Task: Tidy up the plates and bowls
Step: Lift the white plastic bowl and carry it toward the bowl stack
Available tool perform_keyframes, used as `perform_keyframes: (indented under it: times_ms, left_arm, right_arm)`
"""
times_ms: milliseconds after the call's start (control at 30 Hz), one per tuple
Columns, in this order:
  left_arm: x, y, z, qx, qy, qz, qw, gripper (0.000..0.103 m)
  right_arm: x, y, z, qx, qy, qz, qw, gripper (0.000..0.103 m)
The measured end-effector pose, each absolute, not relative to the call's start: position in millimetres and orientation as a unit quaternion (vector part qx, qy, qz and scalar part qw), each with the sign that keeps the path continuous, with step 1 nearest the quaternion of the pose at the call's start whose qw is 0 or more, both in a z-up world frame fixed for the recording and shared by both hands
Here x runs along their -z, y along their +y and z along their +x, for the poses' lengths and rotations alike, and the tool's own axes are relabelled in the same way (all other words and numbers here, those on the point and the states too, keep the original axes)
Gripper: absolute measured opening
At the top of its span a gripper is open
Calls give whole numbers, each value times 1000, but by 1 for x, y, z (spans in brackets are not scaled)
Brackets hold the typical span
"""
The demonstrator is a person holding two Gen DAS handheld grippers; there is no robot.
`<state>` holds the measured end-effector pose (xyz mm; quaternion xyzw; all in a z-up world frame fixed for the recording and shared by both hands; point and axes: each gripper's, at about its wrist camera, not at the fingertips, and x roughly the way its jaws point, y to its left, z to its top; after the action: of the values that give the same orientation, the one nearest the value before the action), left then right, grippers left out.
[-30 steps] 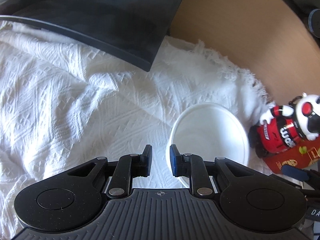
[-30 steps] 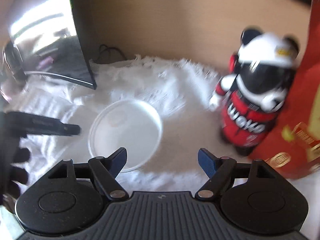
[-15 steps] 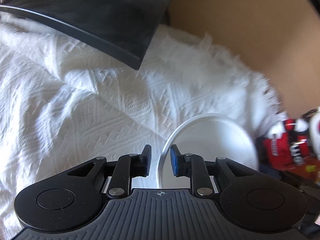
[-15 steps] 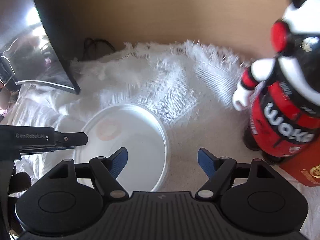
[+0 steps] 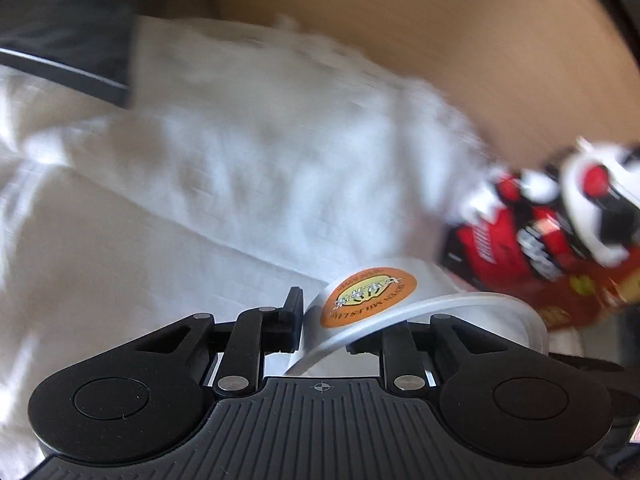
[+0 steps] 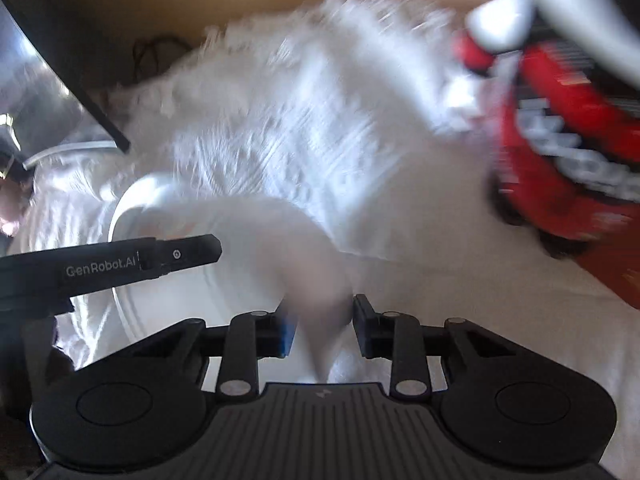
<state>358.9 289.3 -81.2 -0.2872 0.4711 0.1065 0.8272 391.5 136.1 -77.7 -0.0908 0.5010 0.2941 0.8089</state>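
A white bowl (image 5: 424, 308) with an orange sticker (image 5: 368, 296) on its underside is tilted up off the white cloth. My left gripper (image 5: 324, 320) is shut on its rim. In the right wrist view the bowl (image 6: 248, 248) is blurred, and my right gripper (image 6: 322, 328) has its jaws close around the bowl's near rim. The left gripper's finger (image 6: 120, 264) reaches in from the left over the bowl.
A white textured cloth (image 5: 240, 168) covers the table. A red, black and white bear figurine (image 5: 560, 220) and a red box stand at the right. A dark monitor (image 5: 60, 32) is at the back left, with a tan wall behind.
The left gripper has lifted and tipped the bowl, so its stickered underside shows. The right gripper has narrowed from wide open onto the bowl's rim and moved nearer.
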Motion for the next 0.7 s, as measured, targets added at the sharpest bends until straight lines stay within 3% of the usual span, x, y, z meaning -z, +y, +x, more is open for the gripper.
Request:
perform_keyframes:
  times_ms: [300,700]
  left_arm:
    - [101,203,374,-17,541,-259,800,21]
    - [133,179,382,-29,582,-252,772,19]
  right_arm:
    - [57,37,372,-207,493,-69,842,30]
    - [105,-10,385,-172,540,-15,824,31]
